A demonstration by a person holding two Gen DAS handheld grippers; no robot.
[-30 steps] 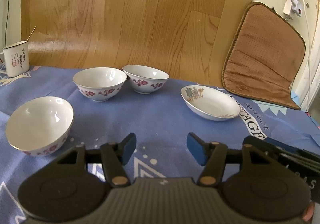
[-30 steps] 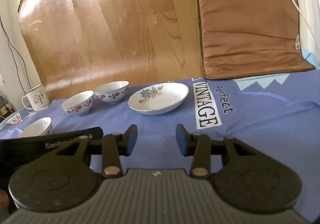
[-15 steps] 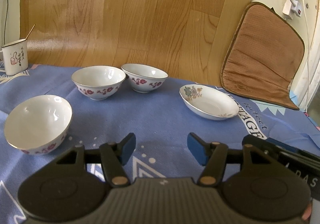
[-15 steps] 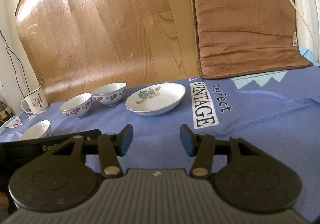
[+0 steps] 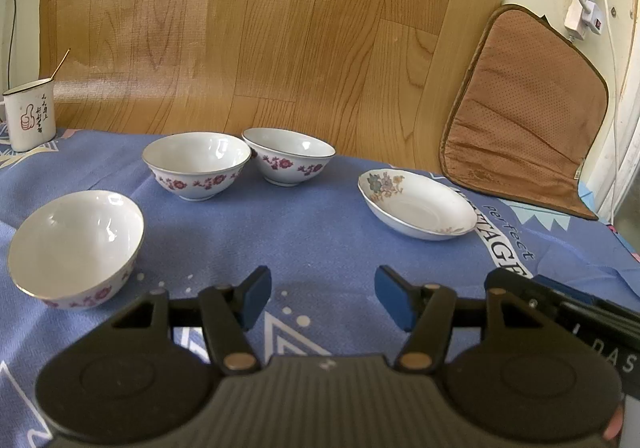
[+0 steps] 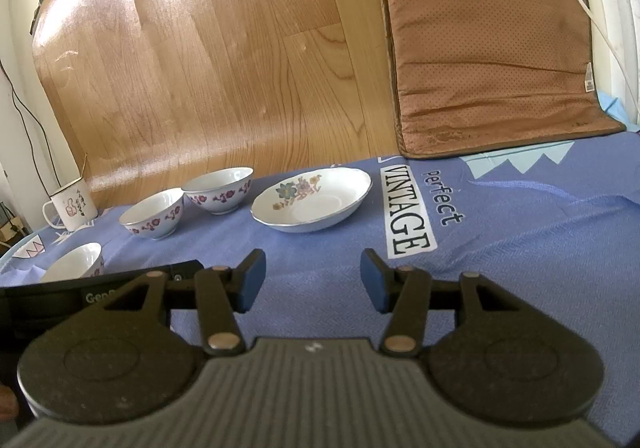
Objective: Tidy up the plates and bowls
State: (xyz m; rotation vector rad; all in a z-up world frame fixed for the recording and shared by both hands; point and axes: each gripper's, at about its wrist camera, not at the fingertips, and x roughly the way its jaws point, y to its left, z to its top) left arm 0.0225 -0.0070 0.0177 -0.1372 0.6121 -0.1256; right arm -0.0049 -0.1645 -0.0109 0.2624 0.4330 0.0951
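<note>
Two empty tools [image 5: 322, 298] [image 6: 310, 284] you're holding half-open; those floral white porcelain bowls [image 5: 197, 164] [image 5: 289, 155] are touching, so grabbing one risks knocking its neighbour.

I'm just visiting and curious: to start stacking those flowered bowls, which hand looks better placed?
Probably the left. The left gripper, open and empty, has the nearest bowl close beside it. The right gripper, also open, faces the shallow plate instead.
</note>
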